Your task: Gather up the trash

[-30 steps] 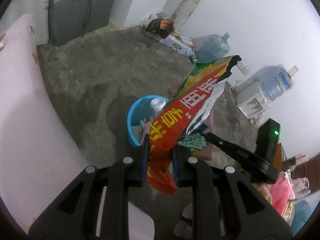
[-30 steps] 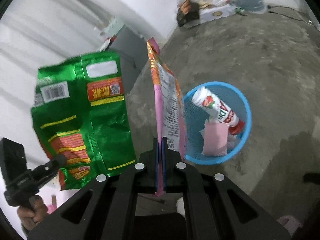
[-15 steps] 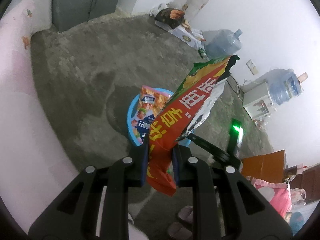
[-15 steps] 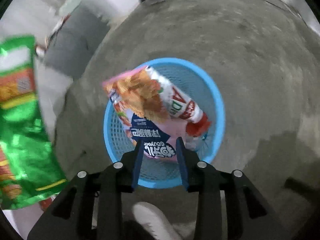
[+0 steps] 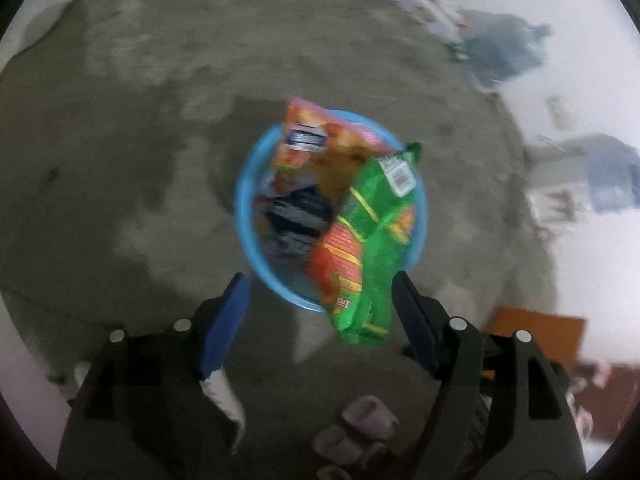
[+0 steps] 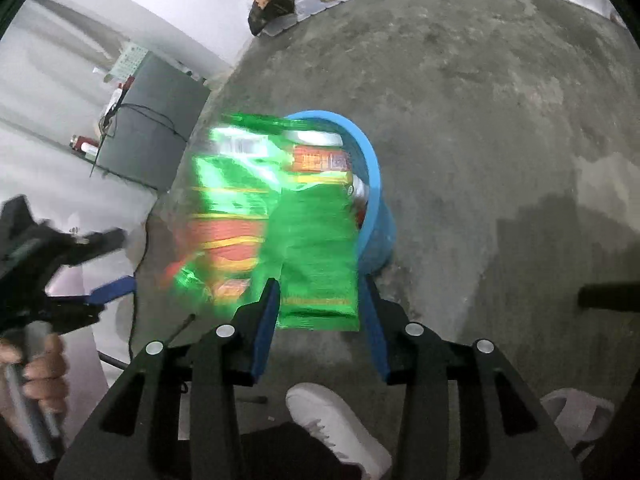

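The left gripper (image 5: 320, 312) has its blue fingers (image 5: 224, 324) wide apart, and they are opening more. A green snack bag (image 5: 368, 240) is in the gap, close to the finger on the right side. Nothing pinches it. It looks blurry and loose in the air, over the near rim of the blue basket (image 5: 244, 216). Inside the basket lies an orange and pink snack bag (image 5: 316, 156) with a dark patch on it.

The right gripper (image 6: 320, 312) has its fingers (image 6: 264, 328) partly apart, and they are opening too. The green bag shows behind the gap, but these fingers do not press on it.

The basket stands on the grey floor (image 5: 120, 120). In the right view a white shoe (image 6: 336, 428) is on the floor below the fingers, and a hand (image 6: 40, 376) holds the left gripper's handle at the left edge.
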A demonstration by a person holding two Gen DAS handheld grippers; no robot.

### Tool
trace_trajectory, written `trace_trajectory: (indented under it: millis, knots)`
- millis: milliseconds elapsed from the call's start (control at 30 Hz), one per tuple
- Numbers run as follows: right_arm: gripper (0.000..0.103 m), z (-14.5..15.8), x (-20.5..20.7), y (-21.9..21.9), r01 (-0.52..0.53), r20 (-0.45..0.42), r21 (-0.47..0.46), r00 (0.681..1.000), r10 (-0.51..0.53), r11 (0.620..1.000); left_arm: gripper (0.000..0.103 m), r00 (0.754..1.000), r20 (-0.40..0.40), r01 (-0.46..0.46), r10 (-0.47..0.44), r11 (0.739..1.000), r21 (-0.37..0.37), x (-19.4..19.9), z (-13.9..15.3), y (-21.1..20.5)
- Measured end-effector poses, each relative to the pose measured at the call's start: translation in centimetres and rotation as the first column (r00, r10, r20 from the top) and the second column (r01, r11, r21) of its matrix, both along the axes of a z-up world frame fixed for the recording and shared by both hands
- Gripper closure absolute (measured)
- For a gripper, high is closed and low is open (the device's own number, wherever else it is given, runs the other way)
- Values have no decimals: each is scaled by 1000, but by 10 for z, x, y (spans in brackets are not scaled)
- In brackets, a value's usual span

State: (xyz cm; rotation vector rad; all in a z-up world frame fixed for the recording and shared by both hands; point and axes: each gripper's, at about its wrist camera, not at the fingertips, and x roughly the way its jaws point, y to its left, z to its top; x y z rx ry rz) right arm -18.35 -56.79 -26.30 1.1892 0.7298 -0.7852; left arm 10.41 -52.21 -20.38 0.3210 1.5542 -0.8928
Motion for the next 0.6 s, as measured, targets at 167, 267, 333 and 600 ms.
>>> trace_trajectory:
  millis: [167,267,333,600]
  knots:
    - [62,-11,4,2,-20,1,5,1000,20,1000,34,1000,27,-4,5,999,-48,-1,22,14]
    - [62,-21,10,0,-9,-2,24,1000,10,1000,34,998,60,17,-11,995,-100,-3,48,26]
    - [62,-22,14,3,-4,20,31,1000,3,1000,34,998,67,20,-11,990,-138,2,65,37]
    - [76,-31,86,-2,-169,-84,-2,982,169,986,33,991,91,122,-98,941,-316,9,149,107]
